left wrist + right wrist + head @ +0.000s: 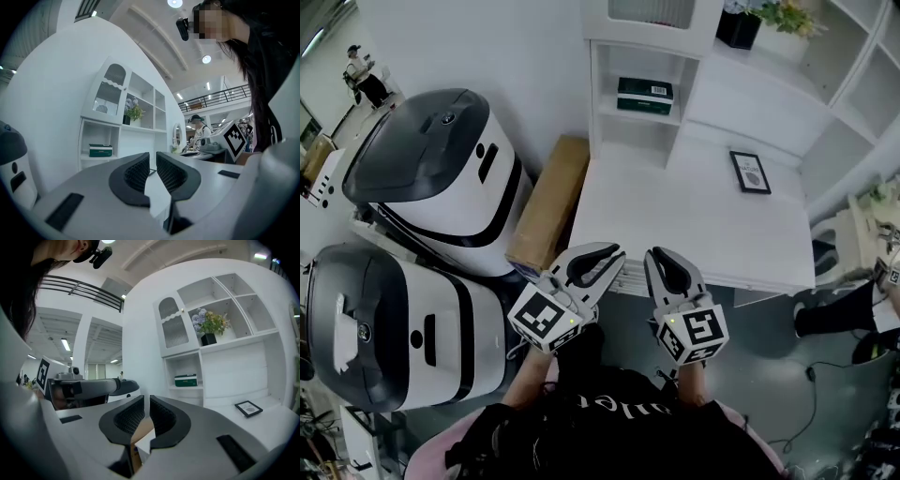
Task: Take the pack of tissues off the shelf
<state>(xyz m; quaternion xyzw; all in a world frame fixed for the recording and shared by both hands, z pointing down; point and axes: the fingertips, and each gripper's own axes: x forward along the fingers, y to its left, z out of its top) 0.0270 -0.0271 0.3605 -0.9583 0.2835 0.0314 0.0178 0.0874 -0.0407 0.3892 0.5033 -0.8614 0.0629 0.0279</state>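
We see the green pack of tissues point(645, 94) near the top centre of the head view, lying on the middle board of a small open cubby in the white shelf unit point(602, 84), with nothing touching it. It shows at lower left in the left gripper view point(100, 150) and right of centre in the right gripper view point(186, 380). Below the cubby spreads the white desk point(694, 230), where a black picture frame point(750, 172) lies at centre right. A potted plant point(741, 23) stands at the top edge. A cardboard box point(548, 202) leans left of the desk. At lower centre we hold the left gripper point(614, 251) and right gripper point(654, 253) side by side at the desk's near edge, well apart from the pack, both with jaws closed on nothing.
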